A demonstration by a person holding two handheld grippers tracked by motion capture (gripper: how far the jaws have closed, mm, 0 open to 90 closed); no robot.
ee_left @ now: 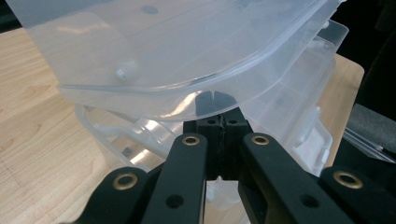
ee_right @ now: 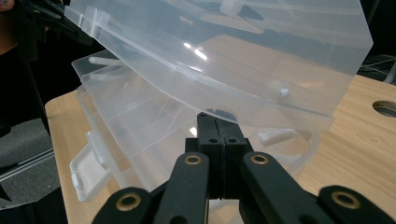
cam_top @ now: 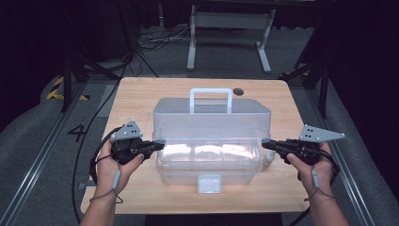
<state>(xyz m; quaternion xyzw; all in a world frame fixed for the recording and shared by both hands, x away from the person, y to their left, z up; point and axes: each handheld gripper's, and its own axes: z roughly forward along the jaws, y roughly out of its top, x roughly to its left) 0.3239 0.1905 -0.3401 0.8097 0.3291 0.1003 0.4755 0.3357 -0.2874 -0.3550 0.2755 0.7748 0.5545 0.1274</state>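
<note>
Across the wooden worktop [cam_top: 141, 94], the clear plastic hinged lid [cam_top: 211, 117] of the translucent storage box [cam_top: 207, 165] runs side to side. Left gripper [cam_top: 159, 145] and right gripper [cam_top: 266, 144] have their fingers closed under its opposite short ends, equally near.

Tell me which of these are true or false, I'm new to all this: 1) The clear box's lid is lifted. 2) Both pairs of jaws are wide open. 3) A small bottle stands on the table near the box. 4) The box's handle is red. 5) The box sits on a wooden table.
1) True. The lid is raised above the clear box, with the left gripper and right gripper at its two front corners.
2) False. Both gripper views show the jaws closed together under the lid's edge.
3) True. A small bottle stands by the box's right end.
4) False. The handle is whitish, translucent plastic.
5) True. The table has a light wood top.
</note>
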